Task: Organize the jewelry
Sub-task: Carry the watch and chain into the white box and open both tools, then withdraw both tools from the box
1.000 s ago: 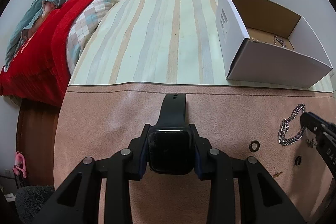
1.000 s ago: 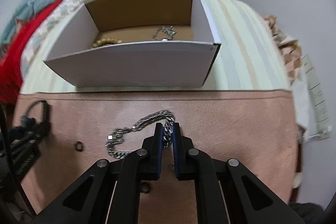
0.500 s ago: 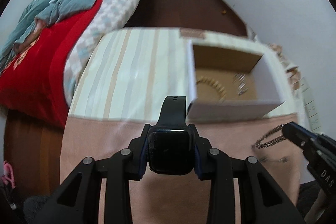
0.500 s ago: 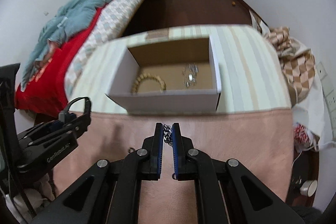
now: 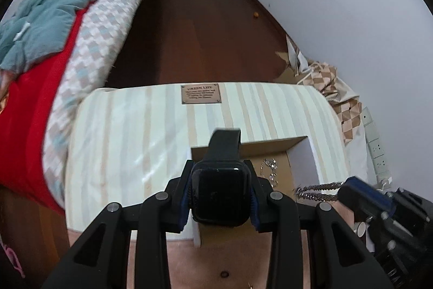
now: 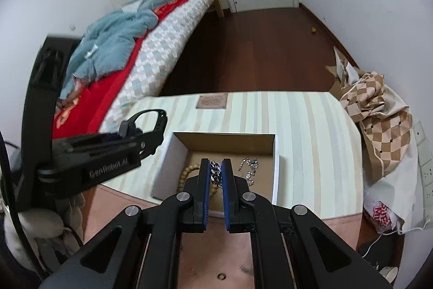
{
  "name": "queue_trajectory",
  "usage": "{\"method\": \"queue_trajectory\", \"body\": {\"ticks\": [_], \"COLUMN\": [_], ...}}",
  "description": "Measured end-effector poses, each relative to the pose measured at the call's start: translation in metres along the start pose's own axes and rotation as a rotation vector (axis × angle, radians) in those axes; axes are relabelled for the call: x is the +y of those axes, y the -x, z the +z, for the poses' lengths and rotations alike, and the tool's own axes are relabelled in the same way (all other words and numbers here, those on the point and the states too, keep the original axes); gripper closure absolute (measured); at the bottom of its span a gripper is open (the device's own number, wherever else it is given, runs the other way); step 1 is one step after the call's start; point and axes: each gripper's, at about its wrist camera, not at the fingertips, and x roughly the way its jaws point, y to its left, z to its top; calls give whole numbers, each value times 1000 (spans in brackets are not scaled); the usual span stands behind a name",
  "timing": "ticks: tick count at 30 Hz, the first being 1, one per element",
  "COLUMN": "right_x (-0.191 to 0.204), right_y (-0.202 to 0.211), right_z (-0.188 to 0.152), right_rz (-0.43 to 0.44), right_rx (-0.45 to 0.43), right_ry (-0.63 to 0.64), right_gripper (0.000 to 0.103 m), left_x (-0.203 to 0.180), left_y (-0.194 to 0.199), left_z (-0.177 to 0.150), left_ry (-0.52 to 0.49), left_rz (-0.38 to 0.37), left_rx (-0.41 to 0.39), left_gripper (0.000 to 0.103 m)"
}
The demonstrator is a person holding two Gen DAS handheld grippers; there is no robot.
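A cardboard box is set on the striped mattress, at its near edge. Inside it, a beaded bracelet is placed left and a thin chain right. A bed is found behind to the left, a checked bag to the right.

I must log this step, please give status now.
Left hand-held gripper shut on watch. Right hand-held gripper shut on chain, above box. Nothing in the way.
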Motion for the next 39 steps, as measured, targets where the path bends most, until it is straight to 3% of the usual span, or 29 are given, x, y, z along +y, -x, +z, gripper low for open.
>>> {"method": "queue_trajectory", "body": {"ticks": [7,10,11,12,13,14,15,17,20,22,24,26,31,39], "right_x": [-19,-31,-37,-40,-42,-44,-46,-46,-45,-41,-39,-39,-36,-22], "right_y": [-49,-61,-66,-70,-72,-73,-73,-69,-60,-55,-55,-56,-59,-41], "right_z": [6,5,5,4,4,2,1,-2,-5,-10,-15,-25,-41,-47], "right_rz": [-2,33,52,52,51,48,43,41,-2,-95,-154,-196,-245,-289], "right_rx": [76,118,147,166,178,191,193,186,176,173,183,200,227,195], "right_ry": [-13,-53,-77,-89,-92,-93,-92,-83,-65,-40,-26,-22,-14,4], "right_gripper": [94,94,93,93,92,82,59,31,29,28,10,5,5,3], "left_x": [-10,-11,-11,-10,-8,-5,-3,3,10,14,18,20,19,20], "left_y": [-43,-47,-46,-44,-39,-37,-32,-26,-18,-12,-7,-3,-1,15], "left_z": [13,20,22,25,26,27,27,27,19,10,-2,-17,-43,-71], "left_ry": [-22,-12,-14,-11,-1,5,13,20,21,25,35,39,30,57], "left_rz": [-18,-18,-3,5,15,21,38,69,142,181,207,238,285,322], "left_rx": [86,87,75,66,48,36,16,0,-21,-44,-56,-66,-64,-72], "left_gripper": [72,70,62,46,37,20,15,15,0,0,0,0,0,0]}}
